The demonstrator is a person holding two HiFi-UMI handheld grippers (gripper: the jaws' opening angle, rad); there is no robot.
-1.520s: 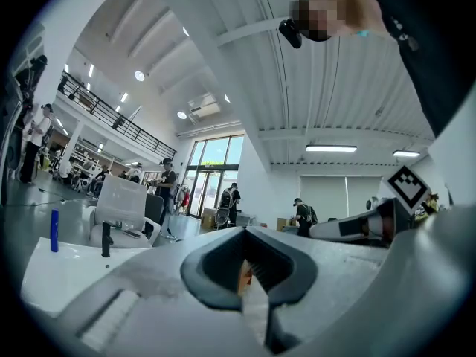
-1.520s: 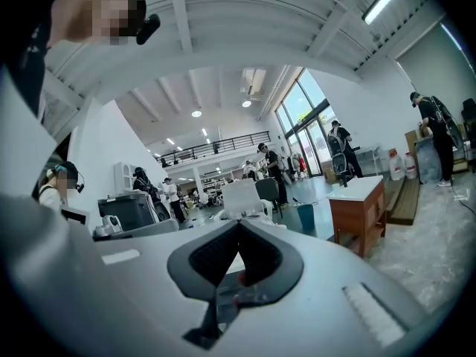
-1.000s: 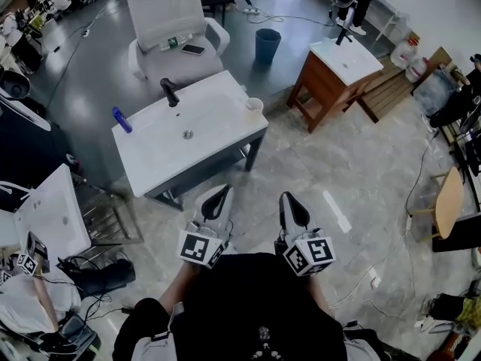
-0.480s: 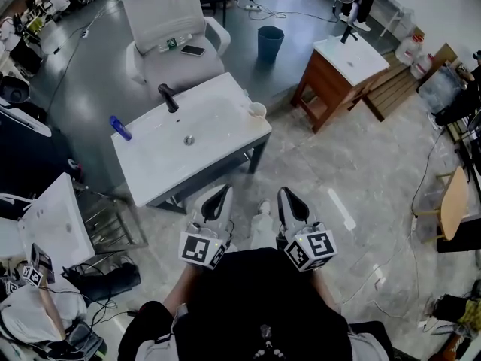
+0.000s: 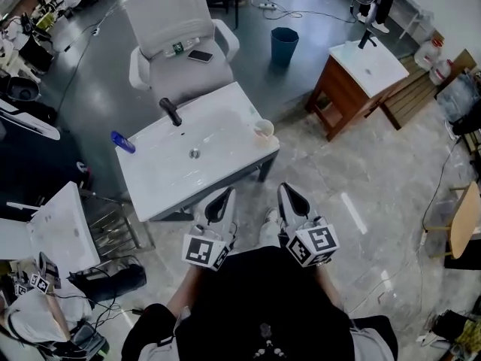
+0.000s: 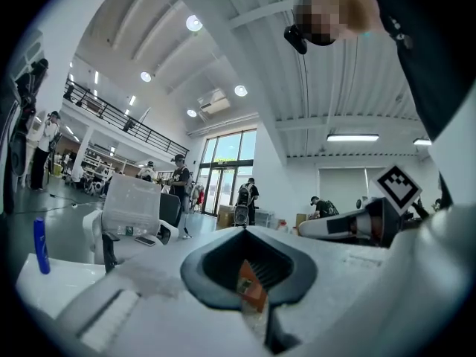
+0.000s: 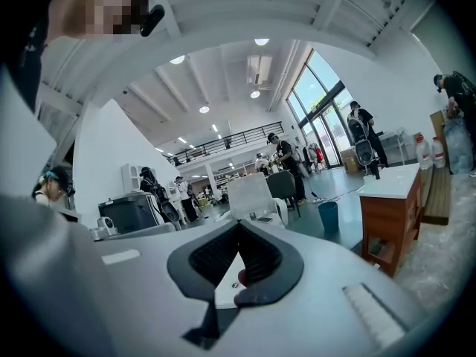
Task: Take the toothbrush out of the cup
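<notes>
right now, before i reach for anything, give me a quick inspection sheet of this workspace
surface: white rectangular washbasin top, black tap at its back
job's things: pale round cup on the right corner; toothbrush too small to tell
clutter: blue tube-like item at the left edge
grippers: left gripper and right gripper both shut, empty, apart from the cup
cables: loose lead on the floor
surroundings: white armchair, blue bin, wooden cabinet

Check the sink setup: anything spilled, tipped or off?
Nothing spilled or tipped. One oddity: the cup sits at the right-hand corner of the sink, close to the edge. Whether it holds a toothbrush is too small to tell.
</notes>
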